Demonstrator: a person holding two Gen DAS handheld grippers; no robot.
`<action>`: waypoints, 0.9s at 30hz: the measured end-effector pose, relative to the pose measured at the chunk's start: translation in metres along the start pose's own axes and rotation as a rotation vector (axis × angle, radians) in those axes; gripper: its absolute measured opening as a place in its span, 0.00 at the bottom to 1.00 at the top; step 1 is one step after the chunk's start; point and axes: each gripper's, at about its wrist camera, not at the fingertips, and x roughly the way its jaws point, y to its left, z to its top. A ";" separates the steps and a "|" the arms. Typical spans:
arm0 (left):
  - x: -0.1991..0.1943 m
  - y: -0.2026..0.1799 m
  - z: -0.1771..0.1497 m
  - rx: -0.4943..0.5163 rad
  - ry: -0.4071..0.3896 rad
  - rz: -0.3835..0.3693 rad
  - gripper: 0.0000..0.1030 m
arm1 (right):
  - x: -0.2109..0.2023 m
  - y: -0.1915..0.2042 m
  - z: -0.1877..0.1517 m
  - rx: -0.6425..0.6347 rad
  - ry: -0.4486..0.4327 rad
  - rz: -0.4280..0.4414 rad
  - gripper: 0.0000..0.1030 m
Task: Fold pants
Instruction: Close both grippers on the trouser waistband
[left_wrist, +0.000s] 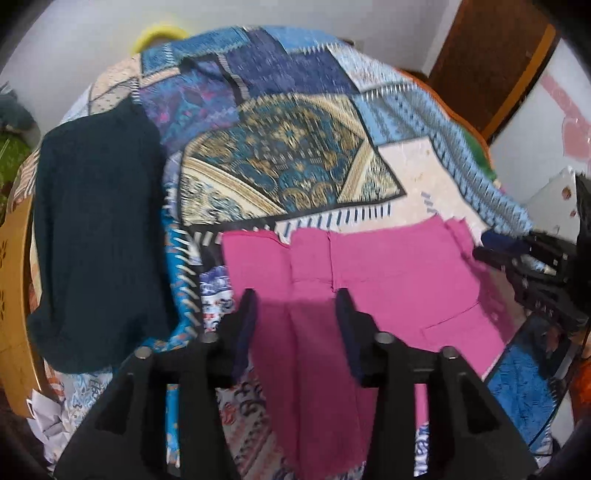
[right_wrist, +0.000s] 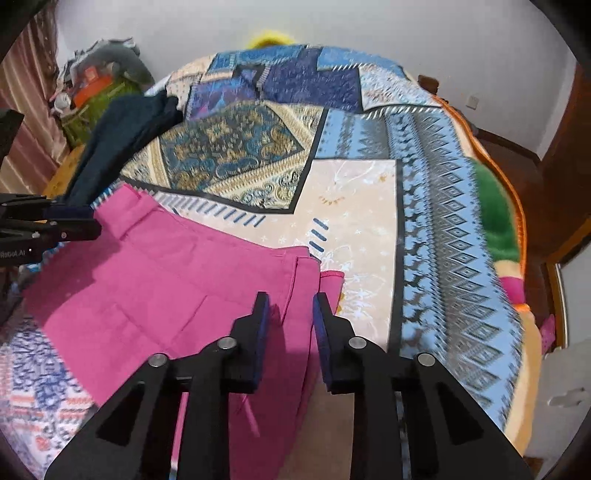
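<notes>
Spread across a bed: a large patchwork-print blanket in blues, gold and cream. At its left edge, a dark teal garment lying loosely heaped. Nearer the cameras, on the blanket, bright magenta cotton pants, waistband toward the far side, legs trailing toward the near edge. Seemingly folded over once already, leg on leg, judging by the doubled edges at the right side in the right wrist view; not certain. Lengthwise folds from hem to waist apparently still to do, so roughly early to midway.

Left gripper: black fingers with navy pads, spread wide over the pants' leg fabric, pinching nothing; contact with the cloth unclear. Right gripper: likewise parted, somewhat narrower, poised above the pants' right edge, gripping nothing.
</notes>
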 end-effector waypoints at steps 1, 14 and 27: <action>-0.005 0.003 -0.001 -0.012 -0.012 -0.002 0.56 | -0.005 0.000 -0.001 0.009 -0.008 0.010 0.35; 0.018 0.014 -0.036 -0.080 0.097 -0.064 0.73 | -0.005 -0.009 -0.040 0.074 0.035 0.063 0.57; 0.041 -0.002 -0.012 -0.006 0.128 -0.073 0.47 | 0.023 -0.004 -0.024 0.080 0.063 0.093 0.46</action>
